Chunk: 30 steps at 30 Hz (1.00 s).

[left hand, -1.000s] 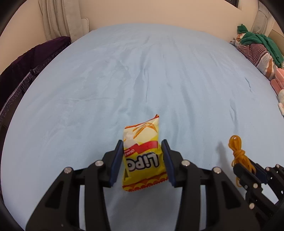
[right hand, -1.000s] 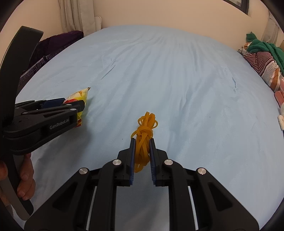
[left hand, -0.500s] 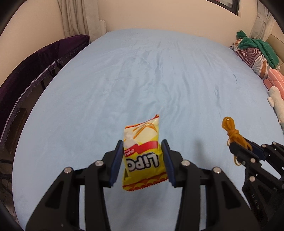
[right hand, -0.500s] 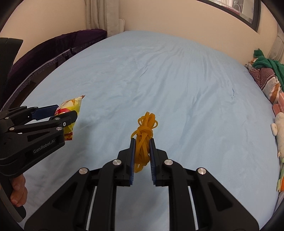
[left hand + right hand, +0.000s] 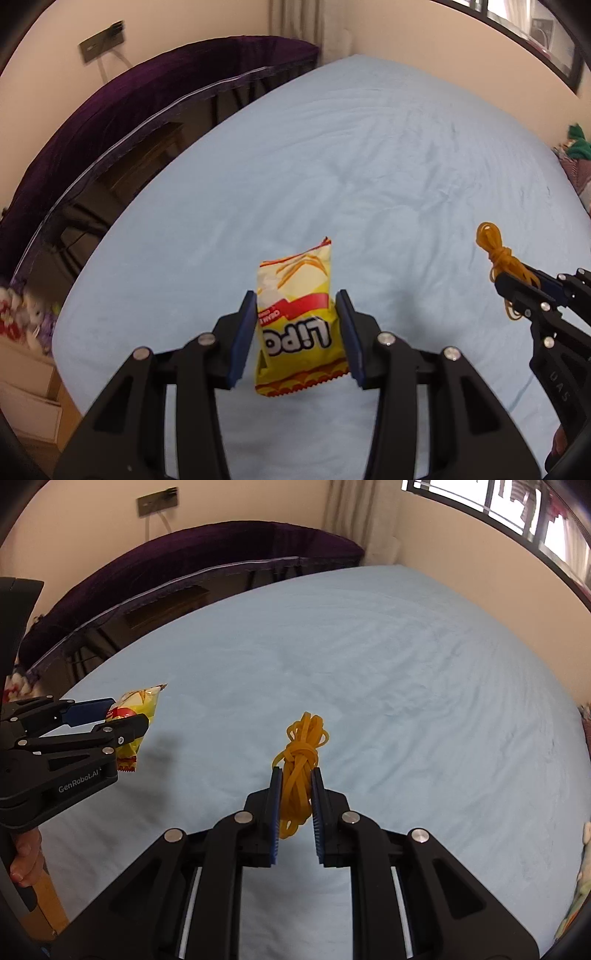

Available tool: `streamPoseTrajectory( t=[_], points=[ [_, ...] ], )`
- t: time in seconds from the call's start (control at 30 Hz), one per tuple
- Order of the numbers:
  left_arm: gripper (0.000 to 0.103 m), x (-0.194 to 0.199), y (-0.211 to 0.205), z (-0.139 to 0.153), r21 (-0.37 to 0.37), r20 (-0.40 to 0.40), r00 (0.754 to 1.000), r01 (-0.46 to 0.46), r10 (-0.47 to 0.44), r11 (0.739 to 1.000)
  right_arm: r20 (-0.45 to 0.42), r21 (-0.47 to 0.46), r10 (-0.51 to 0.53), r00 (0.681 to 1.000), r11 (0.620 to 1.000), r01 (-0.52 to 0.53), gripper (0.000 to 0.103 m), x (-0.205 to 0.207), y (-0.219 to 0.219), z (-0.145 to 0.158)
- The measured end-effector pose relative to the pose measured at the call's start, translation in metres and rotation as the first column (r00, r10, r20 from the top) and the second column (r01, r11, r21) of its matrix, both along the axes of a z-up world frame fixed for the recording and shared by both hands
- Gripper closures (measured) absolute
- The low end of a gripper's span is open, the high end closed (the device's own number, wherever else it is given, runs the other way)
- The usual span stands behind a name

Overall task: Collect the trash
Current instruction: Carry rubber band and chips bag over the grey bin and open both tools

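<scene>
The left gripper (image 5: 298,325) clamps a yellow snack packet (image 5: 297,321) between its blue pads, held above the light blue bed (image 5: 369,166). Beside it, the right gripper (image 5: 295,801) pinches a knotted bundle of orange rubber bands (image 5: 299,771), also clear of the sheet.

A pale blue bed (image 5: 369,155) fills the frame; purple cloth (image 5: 221,550) upper left, window (image 5: 517,509) upper right, cream walls (image 5: 406,33).

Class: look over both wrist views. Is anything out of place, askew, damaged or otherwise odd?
Only the trash itself: a yellow snack packet hangs crumpled in the left tongs, and a knotted bundle of orange rubber bands dangles in the right tongs. The blue bedsheet is merely wrinkled; nothing spilled.
</scene>
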<state>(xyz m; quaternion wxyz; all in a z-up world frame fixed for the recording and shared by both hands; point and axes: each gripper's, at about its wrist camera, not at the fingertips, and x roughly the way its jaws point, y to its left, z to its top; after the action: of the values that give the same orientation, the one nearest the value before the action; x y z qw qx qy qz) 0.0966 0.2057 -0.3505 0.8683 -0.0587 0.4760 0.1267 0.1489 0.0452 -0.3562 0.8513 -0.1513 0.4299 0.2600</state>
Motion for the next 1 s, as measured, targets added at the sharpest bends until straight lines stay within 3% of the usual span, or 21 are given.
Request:
streamPoseTrajectory(
  t=[0.2,0.37,0.47,0.67,0.8,1.0],
  points=[
    [0.060,-0.091,0.083,-0.007,0.005,-0.035,0.978,-0.204,0.204,0.979,-0.008,0.019,0.206,0.979,0.978,-0.206,0.089,-0.060,0.096,0.002],
    [0.060,-0.180,0.152,-0.017,0.012,-0.068,0.932,-0.356,0.356,0.934,-0.028,0.038,0.353,0.935,0.935,-0.352,0.089,-0.119,0.178,-0.003],
    [0.060,-0.232,0.187,-0.021,0.028,-0.077,0.897,-0.433,0.434,0.901,-0.039,0.047,0.452,0.891,0.892,-0.450,0.089,-0.167,0.229,-0.007],
    [0.060,-0.338,0.243,-0.032,0.029,-0.097,0.785,-0.612,0.612,0.790,-0.059,0.067,0.616,0.785,0.787,-0.613,0.089,-0.255,0.308,-0.017],
    [0.060,-0.398,0.267,-0.044,0.030,-0.120,0.705,-0.701,0.699,0.712,-0.071,0.068,0.712,0.699,0.702,-0.708,0.089,-0.309,0.351,-0.028],
    [0.060,-0.463,0.285,-0.062,0.029,-0.139,0.596,-0.796,0.791,0.605,-0.089,0.055,0.815,0.572,0.578,-0.814,0.089,-0.378,0.401,-0.051]
  ],
)
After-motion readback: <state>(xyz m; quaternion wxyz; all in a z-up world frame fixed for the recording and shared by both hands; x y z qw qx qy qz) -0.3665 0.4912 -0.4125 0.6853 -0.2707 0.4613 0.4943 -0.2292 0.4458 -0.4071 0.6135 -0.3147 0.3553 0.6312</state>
